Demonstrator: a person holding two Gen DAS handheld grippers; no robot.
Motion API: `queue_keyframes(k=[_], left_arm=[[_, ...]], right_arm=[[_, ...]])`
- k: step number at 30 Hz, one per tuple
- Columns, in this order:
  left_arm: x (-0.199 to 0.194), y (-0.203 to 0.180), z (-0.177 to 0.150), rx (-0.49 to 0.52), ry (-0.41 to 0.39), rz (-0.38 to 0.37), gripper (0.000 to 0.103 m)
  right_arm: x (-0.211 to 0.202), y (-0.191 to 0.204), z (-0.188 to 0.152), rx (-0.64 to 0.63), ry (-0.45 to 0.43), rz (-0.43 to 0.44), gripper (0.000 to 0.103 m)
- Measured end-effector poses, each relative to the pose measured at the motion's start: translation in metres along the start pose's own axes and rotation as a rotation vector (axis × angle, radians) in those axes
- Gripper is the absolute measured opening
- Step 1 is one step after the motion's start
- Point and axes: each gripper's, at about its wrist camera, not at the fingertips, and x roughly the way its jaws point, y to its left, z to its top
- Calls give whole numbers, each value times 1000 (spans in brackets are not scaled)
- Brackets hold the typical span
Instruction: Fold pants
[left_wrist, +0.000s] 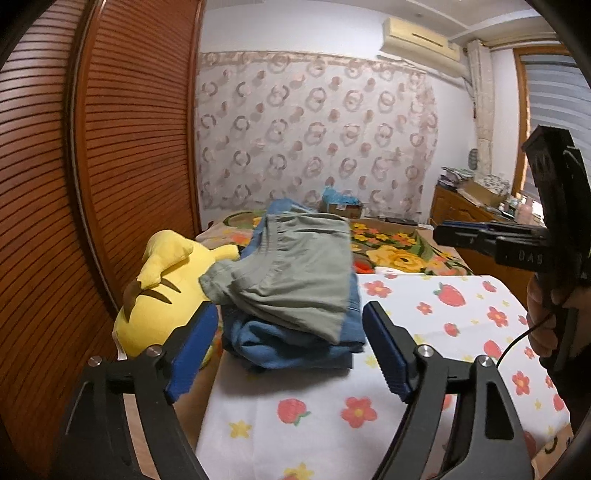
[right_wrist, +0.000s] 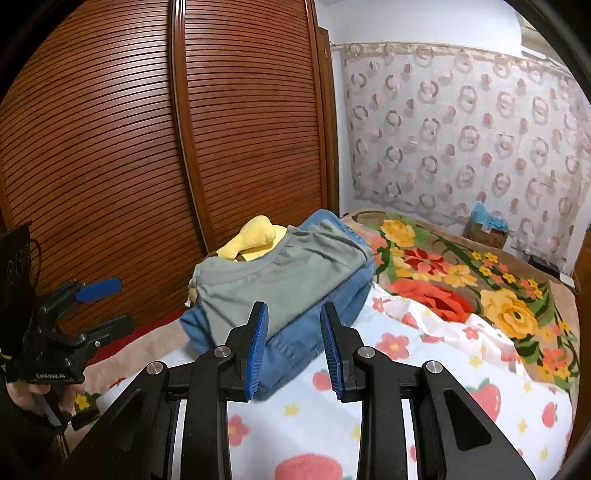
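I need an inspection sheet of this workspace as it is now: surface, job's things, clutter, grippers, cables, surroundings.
Surface: white fruit-and-flower printed sheet over a bright floral blanket.
Job's things: folded grey-green pants on top of folded blue jeans, stacked.
Clutter: yellow plush toy touching the stack; cardboard box at the far side of the bed.
Grippers: left gripper open, holding nothing; right gripper narrowly apart, holding nothing.
Cables: thin black cable below the right gripper's handle.
Surroundings: brown louvred wardrobe doors, patterned curtain, wall air conditioner.
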Motion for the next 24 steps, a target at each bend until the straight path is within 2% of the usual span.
queue_keyframes(k=[7, 12, 13, 16, 24], left_arm=[[-26, -25, -2, 68, -24, -33, 87], [-42, -36, -1, 79, -51, -47, 102], [-45, -38, -1, 76, -59, -47, 103], [-51, -42, 0, 74, -65, -54, 103], [-62, -61, -1, 94, -60, -65, 103]], right_arm=[[-42, 13, -25, 31, -18, -12, 30], [-63, 20, -33, 49, -30, -48, 30], [-68, 21, -34, 50, -34, -56, 31], [-83, 28, -40, 58, -50, -80, 42], [-115, 53, -57, 78, -71, -154, 61]])
